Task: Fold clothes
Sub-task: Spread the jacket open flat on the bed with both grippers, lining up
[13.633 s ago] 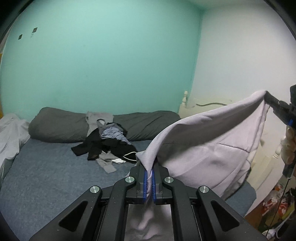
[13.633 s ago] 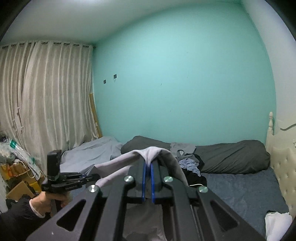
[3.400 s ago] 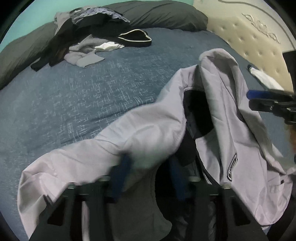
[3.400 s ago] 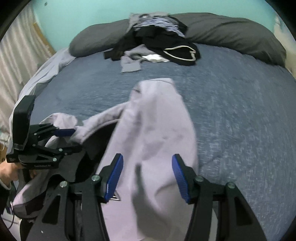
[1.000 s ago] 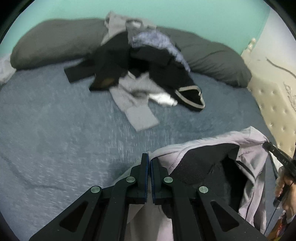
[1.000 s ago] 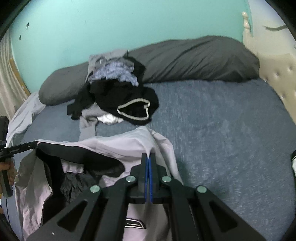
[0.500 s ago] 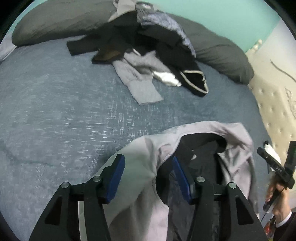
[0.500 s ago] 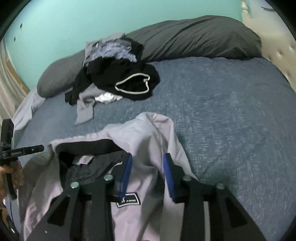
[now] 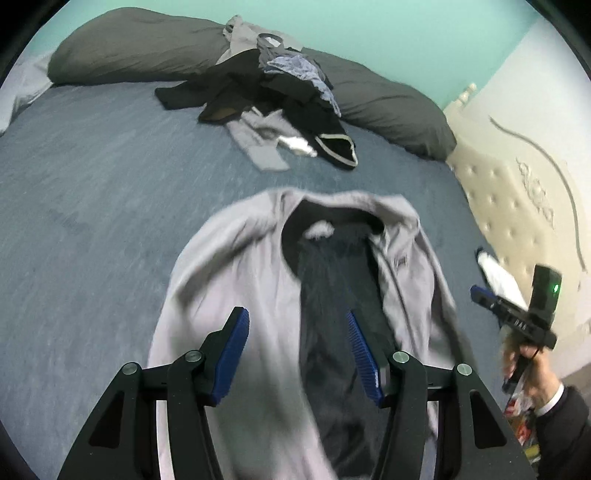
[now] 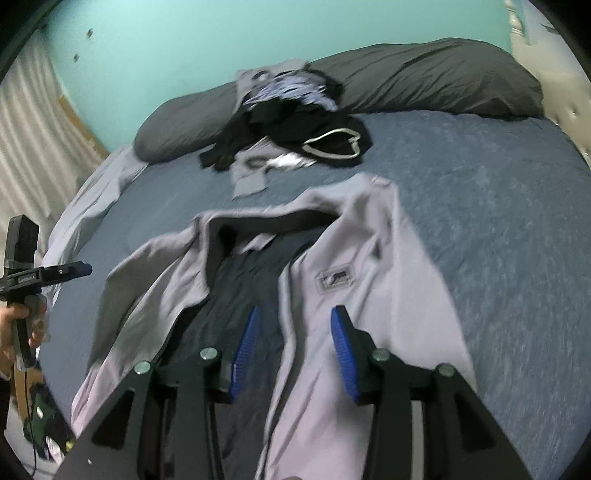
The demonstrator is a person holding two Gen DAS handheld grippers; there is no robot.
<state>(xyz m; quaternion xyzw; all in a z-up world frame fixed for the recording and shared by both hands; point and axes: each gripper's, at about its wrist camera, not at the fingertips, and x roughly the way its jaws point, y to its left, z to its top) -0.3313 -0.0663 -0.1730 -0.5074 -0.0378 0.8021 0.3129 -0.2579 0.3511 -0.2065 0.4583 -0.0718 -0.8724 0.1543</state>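
From the left wrist camera, one pale lilac-grey zip jacket with a black lining [image 9: 236,266] lies spread open, front up, on the blue-grey bedspread [image 9: 92,192], its collar toward the pillows and its hem running under the camera. The left gripper [image 9: 297,334] hangs above the jacket's lower part with its two blue-padded jaws wide apart and nothing between them. At the right edge the right gripper [image 9: 480,293], held in a person's hand [image 9: 532,373] with a dark sleeve and white cuff, sits off the jacket's side; its jaw state cannot be told from here. Farther up the bed is one heap of unfolded dark and grey clothes [image 9: 273,96], well apart from the jacket. Behind it lie two dark grey pillows [image 9: 140,48], end to end. A cream tufted headboard [image 9: 517,206] stands on the right, with one small white object [image 9: 498,273] on the bed beside it, and a turquoise wall [image 9: 369,33] behind.

From the right wrist camera, the same single jacket fills the foreground, a small dark rectangular badge [image 10: 334,278] on its chest panel. The right gripper [image 10: 293,332] hovers over that panel, its blue jaws spread, gripping nothing. The left gripper [image 10: 83,269] shows at the left edge beyond the jacket's sleeve. The clothes heap lies against the two pillows, and pale striped curtains [image 10: 29,129] hang at the left beside the turquoise wall.
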